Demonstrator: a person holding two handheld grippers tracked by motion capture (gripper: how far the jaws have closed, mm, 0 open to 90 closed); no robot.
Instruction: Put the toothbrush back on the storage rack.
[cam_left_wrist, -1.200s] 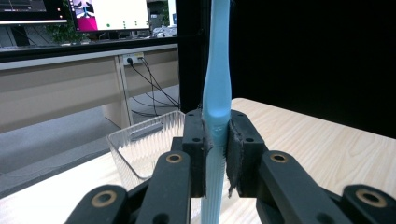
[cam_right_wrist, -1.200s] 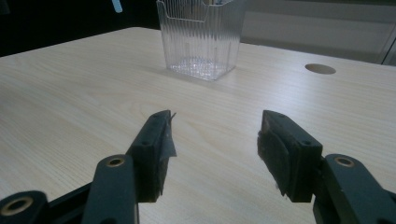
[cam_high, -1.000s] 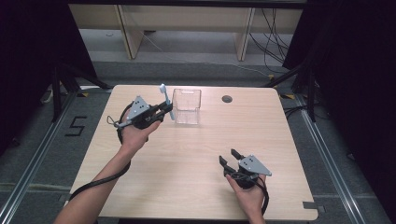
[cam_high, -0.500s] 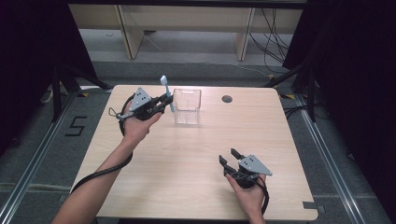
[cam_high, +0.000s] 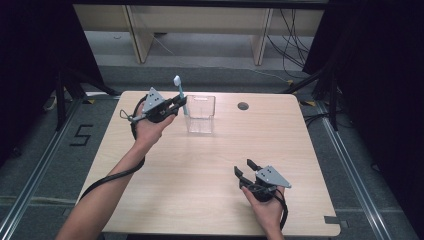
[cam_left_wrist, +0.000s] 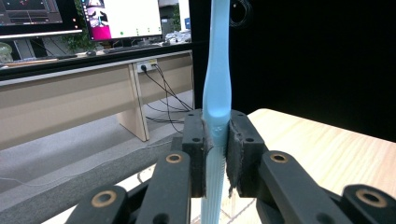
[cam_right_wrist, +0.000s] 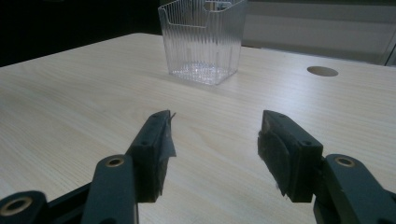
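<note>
High view: left tool (cam_high: 176, 103) clamps upright toothbrush (cam_high: 180, 95) just beside clear container (cam_high: 201, 114).

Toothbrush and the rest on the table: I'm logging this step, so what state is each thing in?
Toothbrush: upright, clamped by its handle, bristle head up, lifted off the table.
Left gripper: shut on the toothbrush, beside the container.
Clear ribbed container: upright on the table, empty.
Right gripper: open, holding nothing, low over the table.
</note>
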